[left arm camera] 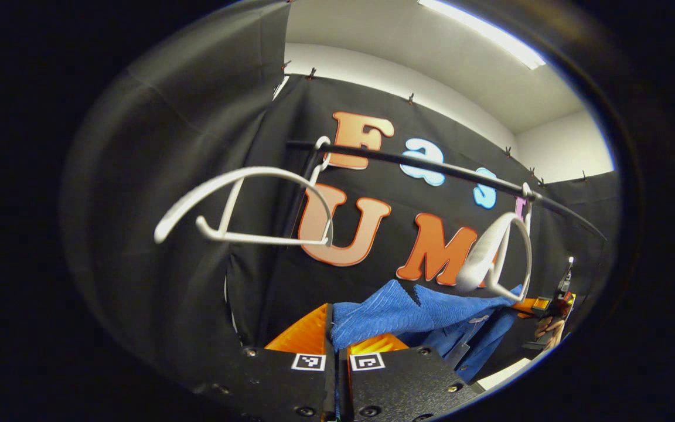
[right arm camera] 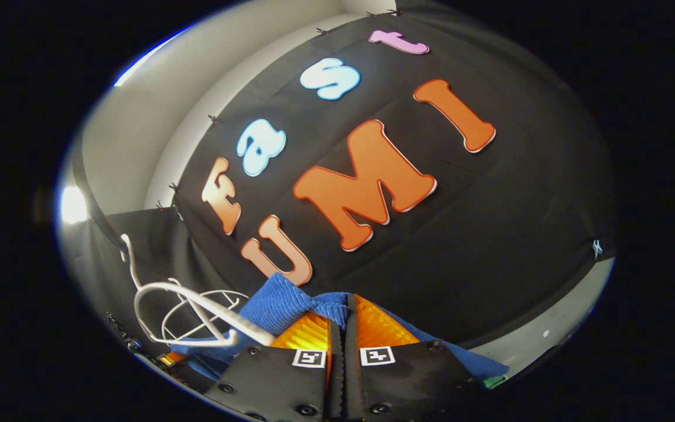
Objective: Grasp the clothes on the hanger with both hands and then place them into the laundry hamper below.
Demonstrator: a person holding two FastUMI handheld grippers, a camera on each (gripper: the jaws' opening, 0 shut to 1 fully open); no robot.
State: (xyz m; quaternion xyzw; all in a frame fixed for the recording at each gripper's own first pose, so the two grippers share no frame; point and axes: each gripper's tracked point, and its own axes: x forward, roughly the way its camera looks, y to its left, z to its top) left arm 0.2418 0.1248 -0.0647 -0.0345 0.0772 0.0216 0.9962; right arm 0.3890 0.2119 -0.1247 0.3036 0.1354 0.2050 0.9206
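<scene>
A blue ribbed garment (left arm camera: 408,316) stretches from my left gripper (left arm camera: 333,319) toward a white hanger (left arm camera: 501,252) on the black rail (left arm camera: 431,167). My left gripper's jaws are shut on one edge of the cloth. The hanger's upper arm is bare, and the cloth touches its lower end. Farther right, the other gripper (left arm camera: 554,305) and a hand hold the far side. In the right gripper view my right gripper (right arm camera: 346,308) is shut on the blue garment (right arm camera: 287,302), with the white hanger (right arm camera: 197,305) lying just left of it against the cloth.
A second, bare white hanger (left arm camera: 244,205) hangs on the rail's left part, close above my left gripper. The rail (right arm camera: 97,217) curves up at the left in the right gripper view. A pale floor strip (right arm camera: 548,328) runs under the booth wall.
</scene>
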